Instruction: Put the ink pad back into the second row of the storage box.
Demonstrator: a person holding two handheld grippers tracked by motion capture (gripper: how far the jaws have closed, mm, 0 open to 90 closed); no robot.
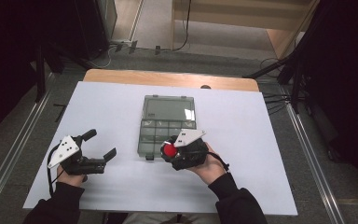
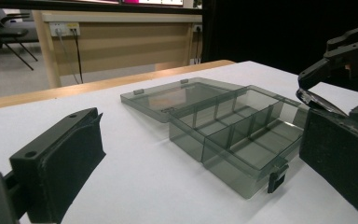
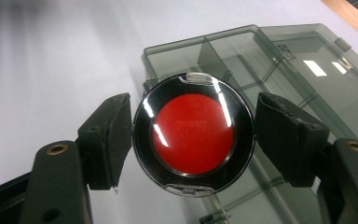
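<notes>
A round black compact with a red centre [image 3: 193,133] sits upright between the pads [image 3: 109,140] of my right gripper [image 3: 193,136], which is shut on its rim. From above, that gripper [image 1: 170,150] holds the compact [image 1: 169,150] at the near right corner of a smoky clear compartment box [image 1: 144,140]. The box lies open, its lid folded flat away from me, and its compartments [image 3: 261,60] look empty. To the left of the box, my left gripper [image 1: 101,143] rests on the table with its jaws wide apart and nothing between them. In the left gripper view the box [image 2: 223,135] lies beyond those jaws.
A white sheet [image 1: 242,140] covers the wooden table [image 1: 168,78]. Dark stands and cables [image 1: 279,70] flank the table on the floor. The right gripper [image 2: 349,51] reaches in at the right edge of the left gripper view.
</notes>
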